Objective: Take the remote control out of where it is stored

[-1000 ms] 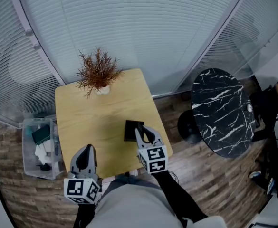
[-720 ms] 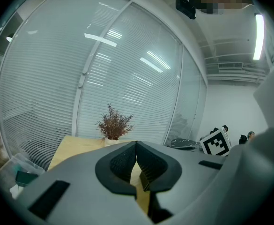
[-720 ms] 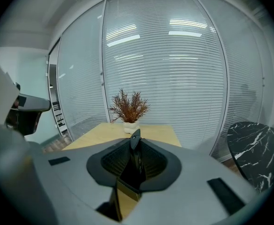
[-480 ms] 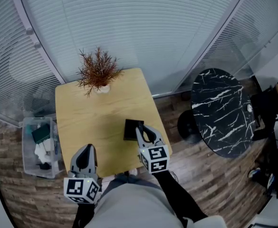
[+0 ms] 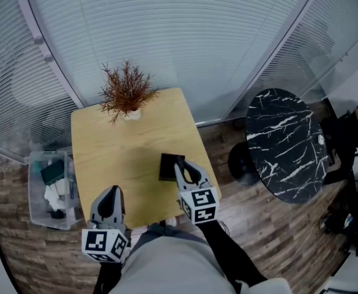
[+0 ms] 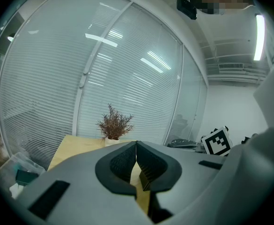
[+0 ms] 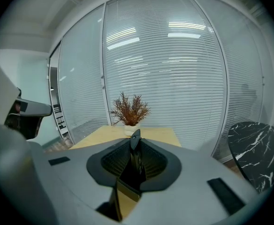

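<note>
Storage bin [image 5: 34,216]: clear plastic, boxy with rounded corners, on the plank floor [image 5: 270,237] at the lower left; mixed small items inside.
Left gripper [image 5: 109,192]: smooth grey shell, ribbed dark pads; jaws pressed together at the tips, nothing between them [image 6: 136,144]; at the table's near edge.
Table [image 5: 123,146]: pale wood grain, square top with rounded corners, mid-frame.
Plant [image 5: 126,90]: dry, rust-brown, spiky sprigs in a small white pot [image 5: 133,116], at the table's far edge.
Black flat object [image 5: 168,167]: matte, squarish, lying on the table's near right part; remote control or its holder, I cannot tell.
Right gripper [image 5: 179,164]: jaws pinch the black object's thin edge [image 7: 135,139].
Side table [image 5: 286,143]: round, black marble with white veins, at the right.
</note>
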Demonstrator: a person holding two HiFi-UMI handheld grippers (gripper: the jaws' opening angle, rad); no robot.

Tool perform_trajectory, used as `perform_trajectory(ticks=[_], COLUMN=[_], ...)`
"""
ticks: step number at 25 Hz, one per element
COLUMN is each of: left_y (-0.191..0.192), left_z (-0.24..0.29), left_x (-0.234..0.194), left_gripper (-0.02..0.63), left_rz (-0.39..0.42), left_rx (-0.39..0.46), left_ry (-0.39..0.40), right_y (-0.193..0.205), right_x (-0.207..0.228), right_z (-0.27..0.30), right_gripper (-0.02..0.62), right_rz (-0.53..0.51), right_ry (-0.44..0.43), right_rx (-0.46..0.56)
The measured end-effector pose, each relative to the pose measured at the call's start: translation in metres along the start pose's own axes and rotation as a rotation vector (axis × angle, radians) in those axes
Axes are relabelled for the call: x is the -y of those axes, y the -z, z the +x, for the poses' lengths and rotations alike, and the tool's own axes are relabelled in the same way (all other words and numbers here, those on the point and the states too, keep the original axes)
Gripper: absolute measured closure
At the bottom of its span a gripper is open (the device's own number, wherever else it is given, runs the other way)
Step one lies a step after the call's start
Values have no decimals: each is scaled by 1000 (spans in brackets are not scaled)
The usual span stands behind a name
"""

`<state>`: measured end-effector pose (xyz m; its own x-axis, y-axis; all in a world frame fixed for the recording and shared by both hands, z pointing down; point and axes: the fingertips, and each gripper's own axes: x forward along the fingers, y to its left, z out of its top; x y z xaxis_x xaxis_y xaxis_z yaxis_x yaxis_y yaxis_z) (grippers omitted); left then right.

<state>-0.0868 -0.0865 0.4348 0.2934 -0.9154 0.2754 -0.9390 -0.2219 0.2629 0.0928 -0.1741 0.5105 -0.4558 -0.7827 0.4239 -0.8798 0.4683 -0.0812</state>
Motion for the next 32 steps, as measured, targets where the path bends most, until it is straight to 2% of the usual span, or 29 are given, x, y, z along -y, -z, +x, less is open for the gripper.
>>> perform_trajectory(ticks=[32], left_y=[1], left_z=[-6], left_x=[2], left_gripper=[597], left_rz=[-7], left_rx=[4], left_ry=[11], right_y=[-16], right_x=[0], right_z=[-14], right_gripper=[526], right_rz=[10], right_ry=[14], right_rx=[47])
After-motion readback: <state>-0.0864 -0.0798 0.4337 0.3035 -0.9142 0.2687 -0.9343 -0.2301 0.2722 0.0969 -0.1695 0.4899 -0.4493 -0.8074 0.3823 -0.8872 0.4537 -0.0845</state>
